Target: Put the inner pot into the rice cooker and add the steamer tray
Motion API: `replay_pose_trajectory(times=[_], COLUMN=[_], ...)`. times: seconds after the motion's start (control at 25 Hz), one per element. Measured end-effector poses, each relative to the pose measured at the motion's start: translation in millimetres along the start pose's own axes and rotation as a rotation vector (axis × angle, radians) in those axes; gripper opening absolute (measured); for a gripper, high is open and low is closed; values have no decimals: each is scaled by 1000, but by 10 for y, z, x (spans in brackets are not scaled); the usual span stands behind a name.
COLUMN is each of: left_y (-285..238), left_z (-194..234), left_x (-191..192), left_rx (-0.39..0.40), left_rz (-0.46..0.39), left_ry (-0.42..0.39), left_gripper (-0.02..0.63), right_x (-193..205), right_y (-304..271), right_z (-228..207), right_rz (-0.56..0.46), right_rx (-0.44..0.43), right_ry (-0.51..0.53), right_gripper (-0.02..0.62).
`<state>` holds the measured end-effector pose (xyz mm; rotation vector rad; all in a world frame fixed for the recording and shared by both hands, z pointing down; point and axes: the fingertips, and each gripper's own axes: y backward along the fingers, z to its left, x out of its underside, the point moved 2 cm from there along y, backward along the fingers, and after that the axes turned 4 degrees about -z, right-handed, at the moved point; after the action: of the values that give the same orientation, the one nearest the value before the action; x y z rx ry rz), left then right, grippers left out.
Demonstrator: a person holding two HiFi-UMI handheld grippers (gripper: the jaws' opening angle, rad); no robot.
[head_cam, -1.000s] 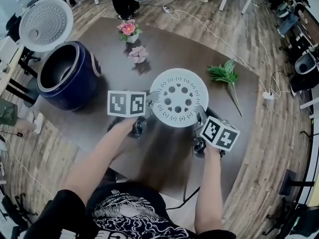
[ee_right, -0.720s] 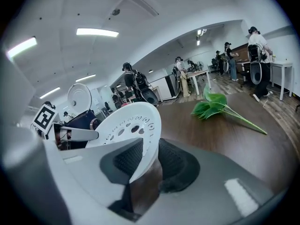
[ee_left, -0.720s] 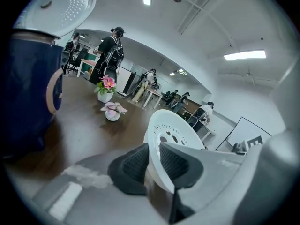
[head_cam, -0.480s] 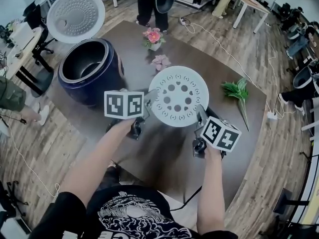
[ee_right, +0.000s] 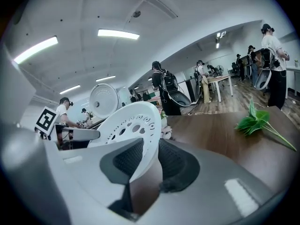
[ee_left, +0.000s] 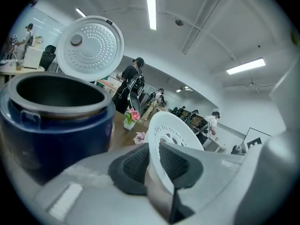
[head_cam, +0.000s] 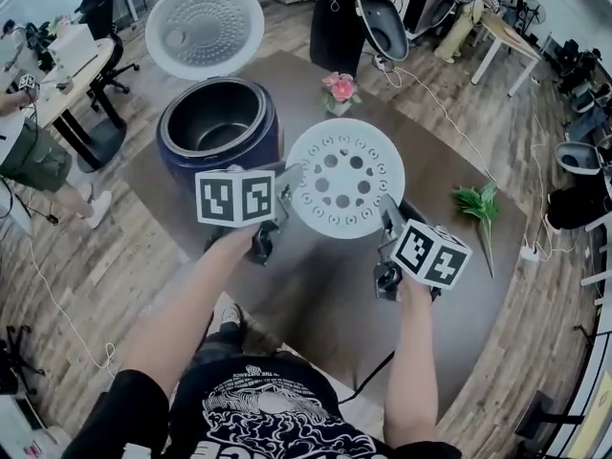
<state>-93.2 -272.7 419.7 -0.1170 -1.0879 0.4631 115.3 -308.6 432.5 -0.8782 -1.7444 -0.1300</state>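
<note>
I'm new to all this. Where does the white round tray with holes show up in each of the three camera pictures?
Head view: the steamer tray sits at the centre, above the table.
Left gripper view: lower middle, seen tilted, its rim clamped between the jaws.
Right gripper view: left of centre, its rim again clamped between the jaws.
Shared landmark: the rice cooker's open white lid.

— We're not seeing the steamer tray's (ee_left: 171, 132) near rim here: the left gripper's (ee_left: 154, 162) pads are covering it, and the rice cooker (ee_left: 56, 125) is running off the left edge.
— From overhead we're watching the tray covering part of the table (head_cam: 325, 285), and the standing person (head_cam: 337, 17) is getting cropped at the top.
</note>
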Motion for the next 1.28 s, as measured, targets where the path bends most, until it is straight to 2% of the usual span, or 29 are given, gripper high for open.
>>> replay_pose_trajectory(times=[0.28,0.68,0.96,1.28], left_y=[285,873,1234,1631], left_z=[84,740,1141,1759], left_x=[-353,-988,-1244,-1568], left_rx=[-13,-55,-117,-158], left_rz=[-82,-152,-195,-225], left_ry=[-4,34,46,72], left_gripper=[78,75,71,67], right_x=[-315,-595,-603,-574], right_y=[-71,-538,-855,-1279], right_z=[393,1367,1881,2576], right_rz=[-33,-40,-31,-11], right_rx=[-68,-159,-238,-289], right_ry=[67,97,100,95], right_gripper=[104,104,104,104])
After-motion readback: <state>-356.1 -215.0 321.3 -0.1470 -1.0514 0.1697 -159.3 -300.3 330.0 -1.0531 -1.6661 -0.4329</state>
